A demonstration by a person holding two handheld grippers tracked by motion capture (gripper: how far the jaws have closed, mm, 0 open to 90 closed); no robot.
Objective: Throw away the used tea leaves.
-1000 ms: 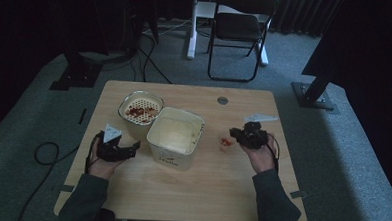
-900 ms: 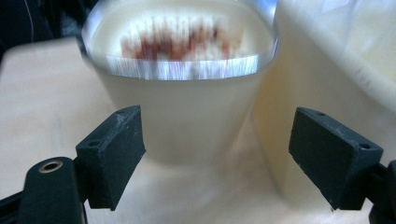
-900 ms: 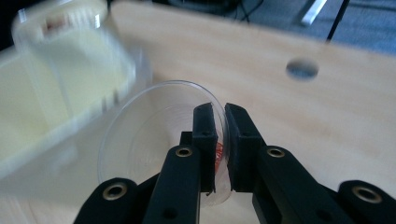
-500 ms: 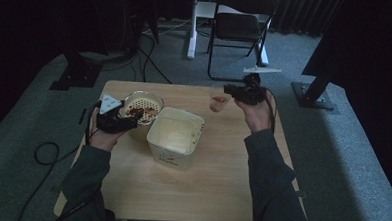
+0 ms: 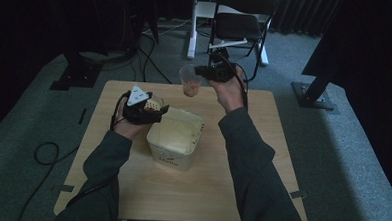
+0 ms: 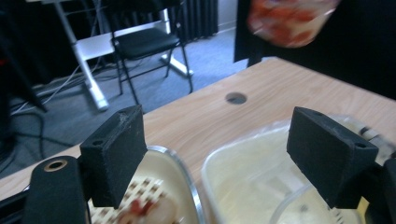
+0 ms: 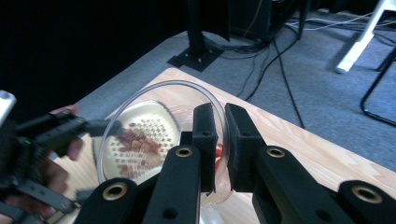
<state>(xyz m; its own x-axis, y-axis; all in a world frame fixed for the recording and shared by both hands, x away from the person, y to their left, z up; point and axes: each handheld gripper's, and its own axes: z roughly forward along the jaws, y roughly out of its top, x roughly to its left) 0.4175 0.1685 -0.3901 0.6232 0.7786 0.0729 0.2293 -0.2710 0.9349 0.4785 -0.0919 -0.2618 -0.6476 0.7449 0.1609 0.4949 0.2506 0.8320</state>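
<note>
The right claw (image 5: 201, 70) pinches the thin rim of a clear plastic cup (image 5: 190, 80) with reddish-orange pieces in its bottom, jaws nearly closed on the wall as the right gripper view shows, and holds it in the air above the far edge of the pale wooden surface (image 5: 240, 192). Since the grip is only on one side of a flimsy wall, the cup could twist or slip out, and a fast tilt could throw the pieces past their target onto the surface. The left claw (image 6: 219, 154) stands wide with nothing between its jaws, hovering over the round metal-rimmed bowl with a perforated insert (image 6: 159, 186) and beside the square cream plastic tub (image 5: 175, 134); if it drifts lower it could knock the bowl or block the pour. The tub's near wall carries a small dark printed mark, too blurred to read, and I can make out no other writing
</note>
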